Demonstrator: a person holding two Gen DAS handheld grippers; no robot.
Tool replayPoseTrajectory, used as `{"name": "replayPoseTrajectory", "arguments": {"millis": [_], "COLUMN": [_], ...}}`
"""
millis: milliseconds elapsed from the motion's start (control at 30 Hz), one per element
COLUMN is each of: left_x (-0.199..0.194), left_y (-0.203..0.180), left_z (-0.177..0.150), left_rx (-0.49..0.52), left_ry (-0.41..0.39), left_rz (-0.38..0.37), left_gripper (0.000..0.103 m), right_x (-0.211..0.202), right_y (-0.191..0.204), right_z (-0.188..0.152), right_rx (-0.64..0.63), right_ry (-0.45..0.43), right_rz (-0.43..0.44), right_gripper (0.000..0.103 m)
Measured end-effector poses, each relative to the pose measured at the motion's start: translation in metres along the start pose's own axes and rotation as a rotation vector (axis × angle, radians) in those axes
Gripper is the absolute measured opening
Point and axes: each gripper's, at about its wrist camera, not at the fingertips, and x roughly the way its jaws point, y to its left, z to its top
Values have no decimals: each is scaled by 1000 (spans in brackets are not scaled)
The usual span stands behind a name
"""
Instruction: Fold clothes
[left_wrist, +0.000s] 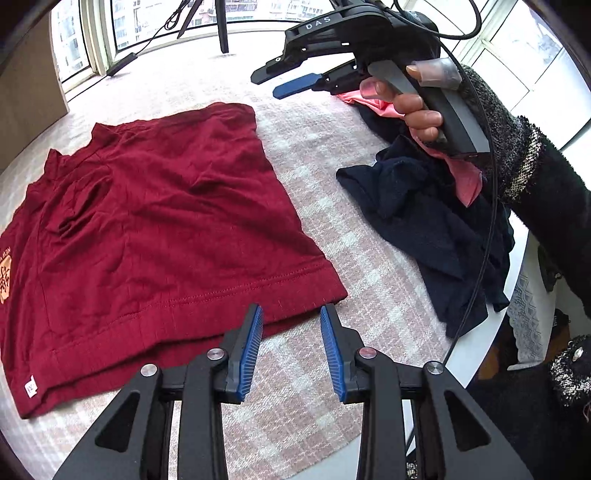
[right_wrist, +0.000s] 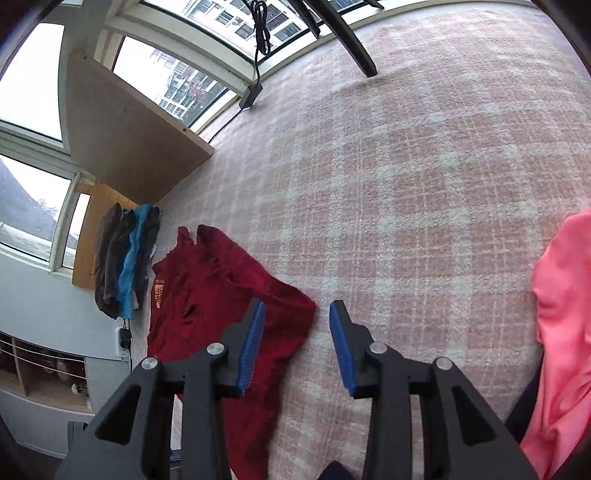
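A dark red T-shirt (left_wrist: 155, 229) lies spread flat on the pink checked cloth, hem toward me. My left gripper (left_wrist: 291, 314) is open and empty, its blue pads just above the hem's right corner. My right gripper (left_wrist: 291, 79) shows in the left wrist view, held in a hand above the far right side, fingers apart. In the right wrist view the right gripper (right_wrist: 297, 312) is open and empty above the cloth, with the red T-shirt (right_wrist: 207, 295) low on the left.
A heap of dark navy clothes (left_wrist: 424, 221) with a pink garment (left_wrist: 469, 181) lies at the right, near the table's edge (left_wrist: 491, 332). The pink garment (right_wrist: 565, 332) fills the right edge of the right wrist view. A wooden board (right_wrist: 122, 125) leans by the windows.
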Motion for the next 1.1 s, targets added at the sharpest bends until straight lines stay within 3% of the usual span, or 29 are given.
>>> {"name": "replayPoseTrajectory", "arguments": {"millis": [167,267,367,433,467,567,767,900,933,1000,1033,1100], "left_x": [22,36,41,39,37,27,1,-9,-12,-14,-15,-19], "left_y": [-22,-33,-37,-31,-25,-9,17,31,33,36,38,40], "left_z": [18,19,18,19,19,19,17,13,13,12,12,11], "left_rx": [50,110,156,146,127,69,-10,-56,-67,-84,-92,-105], "left_ry": [5,3,-14,-22,-22,-48,-99,-96,-101,-108,-112,-118], "left_rz": [29,70,101,76,40,-33,-118,-131,-135,-154,-164,-183], "left_gripper": [40,40,31,10,6,6,6,6,6,6,6,6], "right_x": [27,31,33,24,17,3,23,23,24,26,27,26], "right_y": [11,11,13,15,16,17,29,23,22,21,18,13], "right_z": [-4,-4,-5,-6,-8,-11,-24,-27,-26,-25,-25,-25], "right_rx": [0,15,27,27,25,5,-29,-3,-1,9,31,66], "right_ry": [64,43,28,-2,-23,-68,-54,-105,-112,-128,-134,-152], "right_rz": [-10,-2,-10,-46,-69,-107,-166,-111,-103,-86,-54,-9], "right_gripper": [36,36,36,36,36,41,42,42,41,25,4,3]}}
